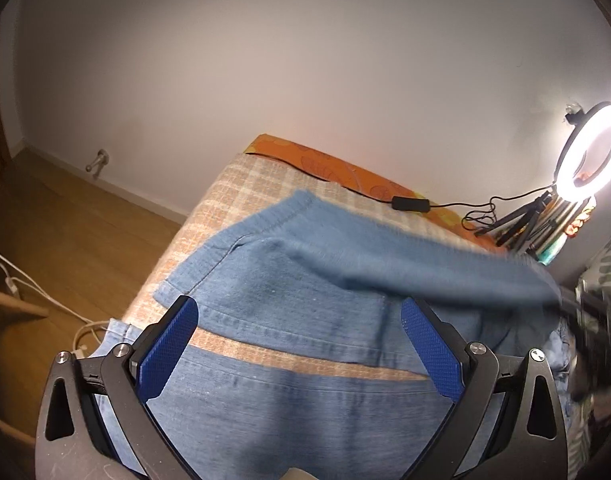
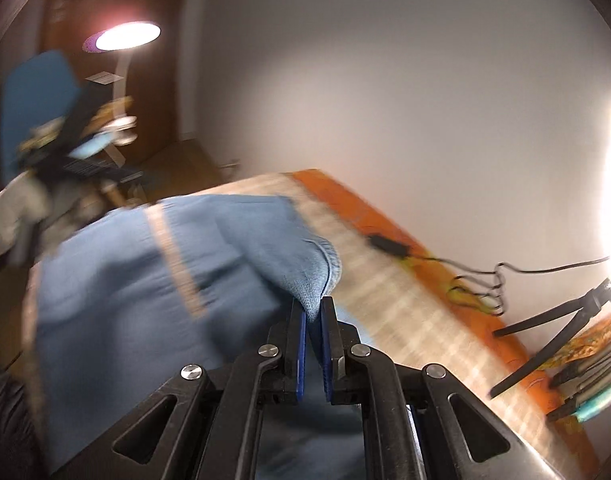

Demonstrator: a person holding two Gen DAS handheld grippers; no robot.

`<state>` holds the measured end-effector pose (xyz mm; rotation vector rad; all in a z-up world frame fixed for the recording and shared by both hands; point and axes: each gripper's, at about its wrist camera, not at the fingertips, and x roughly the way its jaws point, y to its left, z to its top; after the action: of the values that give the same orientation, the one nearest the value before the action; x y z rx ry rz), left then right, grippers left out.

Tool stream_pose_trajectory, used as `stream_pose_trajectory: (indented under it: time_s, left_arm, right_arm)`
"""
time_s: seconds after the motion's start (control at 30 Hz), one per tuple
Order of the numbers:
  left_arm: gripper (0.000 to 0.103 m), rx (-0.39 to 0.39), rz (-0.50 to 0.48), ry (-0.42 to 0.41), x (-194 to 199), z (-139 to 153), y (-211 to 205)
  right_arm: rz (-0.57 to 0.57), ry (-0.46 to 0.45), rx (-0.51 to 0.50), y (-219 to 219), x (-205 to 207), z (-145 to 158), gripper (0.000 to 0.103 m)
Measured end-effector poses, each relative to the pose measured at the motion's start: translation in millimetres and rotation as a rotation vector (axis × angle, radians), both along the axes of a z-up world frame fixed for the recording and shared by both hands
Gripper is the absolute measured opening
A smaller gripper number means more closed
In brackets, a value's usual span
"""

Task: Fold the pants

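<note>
Blue pads on our right hand-held gripper (image 2: 313,312) are pinched tight on a corner of the pants (image 2: 153,280) — we can see a fold of light blue denim caught right between the two fingers, with a hemmed edge curling just above them. From that pinch the cloth drapes down and away to the left over the rest of the jeans, and the whole right wrist view is smeared with blur.

Over on the other side, our left hand-held gripper (image 1: 297,344) has its jaws spread wide with nothing between them; it hangs above the pants (image 1: 289,296), and we can't tell if the fingertips touch the denim. Between its blue pads (image 1: 169,352) we see the two legs lying side by side, with a thin strip of the checked bed cover (image 1: 233,188) showing in the gap. A lifted flap of denim crosses the upper right of that view, running toward the blurry dark shape at the right edge.

The jeans lie spread on the bed, which stands against a pale wall (image 1: 305,60). An orange patterned sheet (image 1: 345,170) shows along the far edge — a black cable (image 1: 411,203) runs over it to a lit ring light (image 1: 589,152) on a small tripod. Wooden floor (image 1: 77,240) lies left of the bed.
</note>
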<state>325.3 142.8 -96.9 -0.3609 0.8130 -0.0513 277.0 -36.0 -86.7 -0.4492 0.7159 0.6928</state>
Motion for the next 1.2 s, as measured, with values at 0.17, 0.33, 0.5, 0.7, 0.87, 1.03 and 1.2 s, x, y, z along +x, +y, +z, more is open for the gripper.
stream_pose_trajectory:
  time_s: [0.17, 0.33, 0.5, 0.7, 0.87, 1.03, 1.2]
  left_arm:
    - [0.101, -0.001, -0.063, 0.017, 15.8, 10.4, -24.9]
    - [0.101, -0.031, -0.166, 0.131, 54.6, -4.7, -67.9]
    - [0.101, -0.030, -0.210, 0.255, 85.2, -28.5, -110.0]
    - [0.101, 0.106, -0.202, 0.363, 101.6, -61.4, -143.2]
    - [0.093, 0.219, -0.212, 0.334, 96.8, -76.4, -153.9]
    - [0.015, 0.167, -0.202, 0.216, 84.4, -71.6, -142.3]
    - [0.004, 0.013, -0.188, 0.157, 65.3, -66.8, -116.6]
  right_arm:
    - [0.118, 0.086, -0.035, 11.8, -64.5, -25.5, 0.004]
    - [0.148, 0.133, -0.082, 17.6, -87.0, -55.9, 0.004]
    - [0.147, 0.136, -0.097, 19.9, -91.8, -65.2, 0.004]
    - [0.147, 0.123, -0.104, 29.0, -91.9, -72.2, 0.004]
    - [0.134, 0.111, -0.100, 30.5, -91.8, -71.5, 0.005]
    - [0.114, 0.107, -0.094, 31.7, -90.5, -69.5, 0.004]
    - [0.067, 0.090, -0.080, 30.9, -85.0, -61.9, 0.004]
